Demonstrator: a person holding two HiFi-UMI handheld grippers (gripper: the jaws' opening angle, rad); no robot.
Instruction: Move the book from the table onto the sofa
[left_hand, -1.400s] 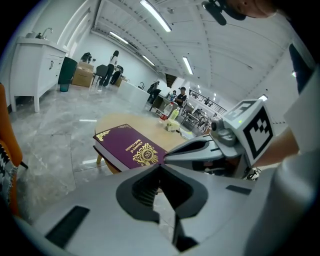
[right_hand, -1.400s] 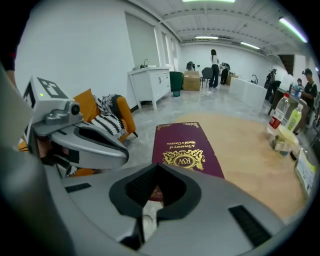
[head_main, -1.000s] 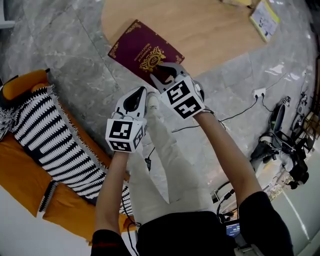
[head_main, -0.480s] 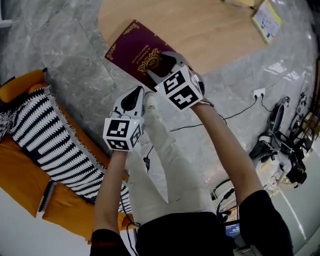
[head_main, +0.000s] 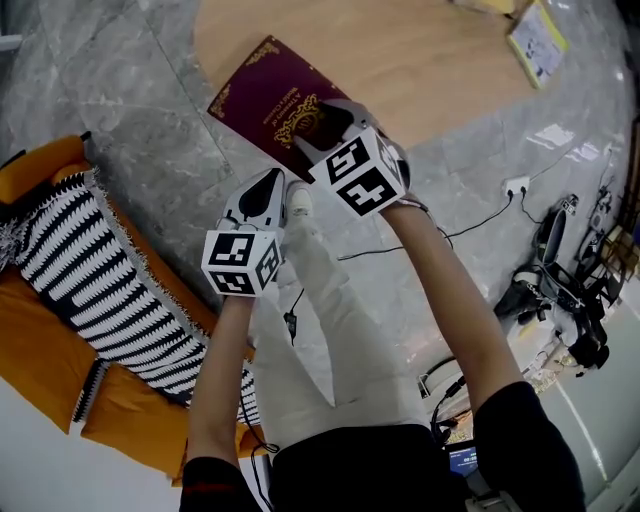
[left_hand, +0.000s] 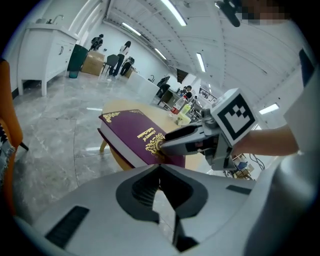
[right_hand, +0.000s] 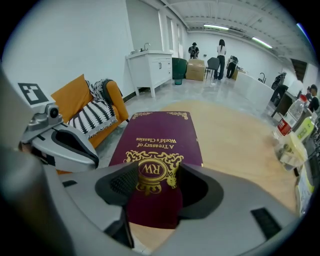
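Maroon hardcover book with gilt ornament (head_main: 262, 92) lies flat on the round light-wood table (head_main: 420, 60). Its left corner projects past the table edge over the grey marble floor (head_main: 140, 150). Right gripper (head_main: 326, 122) is angled down over the book's near end. Its jaws are opening and stand spread wide, with the cover showing in the gap and the pads not pressing on it. Left gripper (head_main: 268, 192) hangs just beside it, off the table, jaws fully together with nothing between them. Orange sofa (head_main: 40, 350) with black-and-white striped throw (head_main: 100, 270) stands well apart from the book, at the left of the head view.
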